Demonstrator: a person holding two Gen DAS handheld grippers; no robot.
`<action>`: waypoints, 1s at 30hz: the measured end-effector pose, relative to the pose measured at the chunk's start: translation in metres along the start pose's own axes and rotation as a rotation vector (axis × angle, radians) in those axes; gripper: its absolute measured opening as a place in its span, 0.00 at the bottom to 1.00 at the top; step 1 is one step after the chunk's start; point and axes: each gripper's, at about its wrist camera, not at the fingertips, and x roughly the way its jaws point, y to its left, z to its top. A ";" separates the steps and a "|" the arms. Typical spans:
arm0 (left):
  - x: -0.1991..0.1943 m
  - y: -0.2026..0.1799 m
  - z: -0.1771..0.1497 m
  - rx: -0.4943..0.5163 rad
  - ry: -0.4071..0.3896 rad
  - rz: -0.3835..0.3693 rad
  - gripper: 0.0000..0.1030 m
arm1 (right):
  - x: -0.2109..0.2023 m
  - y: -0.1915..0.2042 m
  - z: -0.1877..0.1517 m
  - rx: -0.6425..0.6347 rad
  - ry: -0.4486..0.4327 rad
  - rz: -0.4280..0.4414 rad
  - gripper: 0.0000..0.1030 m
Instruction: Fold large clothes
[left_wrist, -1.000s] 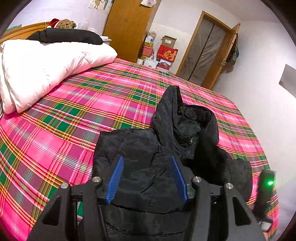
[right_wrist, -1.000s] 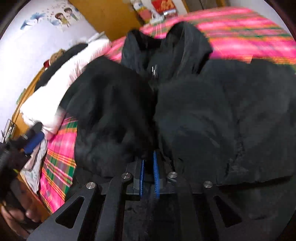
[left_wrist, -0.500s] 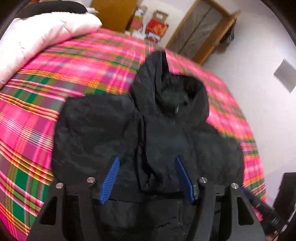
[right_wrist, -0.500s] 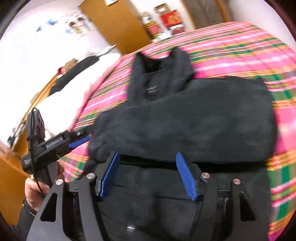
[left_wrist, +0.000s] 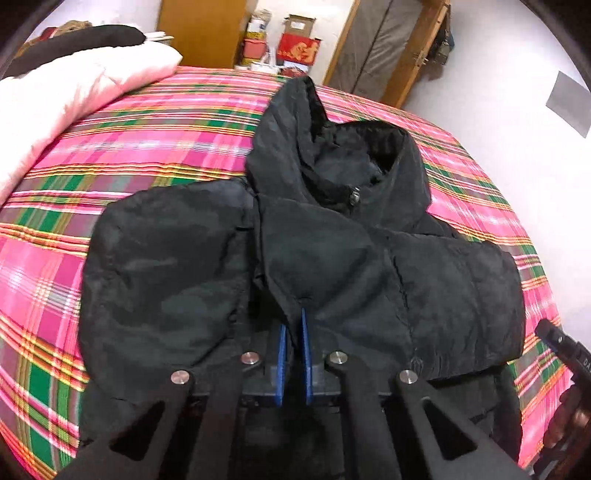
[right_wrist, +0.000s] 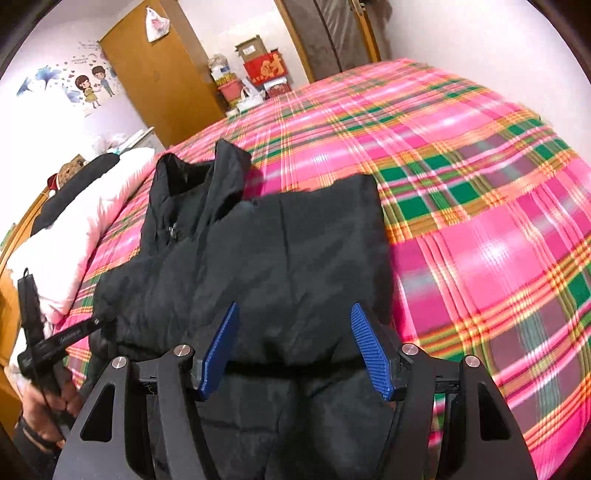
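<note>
Since a moment ago the left hand-held gripper (left_wrist: 293, 325) has snapped shut on a fold of the soft, puffy black jacket (left_wrist: 332, 240) lying on the bed (left_wrist: 166, 122) just ahead, while the right hand-held gripper (right_wrist: 293, 343), jaws apart and closing, holds nothing.

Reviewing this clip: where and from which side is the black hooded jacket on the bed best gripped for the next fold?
Grip the black jacket at its folded-in sleeve edge from the bare bedspread side; that edge lies flat and exposed. The left gripper pinches a centre fold; the right gripper, closing, holds nothing.
</note>
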 end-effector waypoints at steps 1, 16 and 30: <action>0.000 0.002 -0.001 -0.005 0.000 0.013 0.07 | 0.005 0.004 0.002 -0.024 -0.005 -0.016 0.46; 0.031 0.009 -0.014 0.037 0.061 0.120 0.10 | 0.099 0.014 -0.017 -0.149 0.166 -0.094 0.27; -0.052 0.013 0.019 -0.020 -0.156 0.104 0.33 | 0.034 0.005 0.034 -0.107 0.010 -0.053 0.29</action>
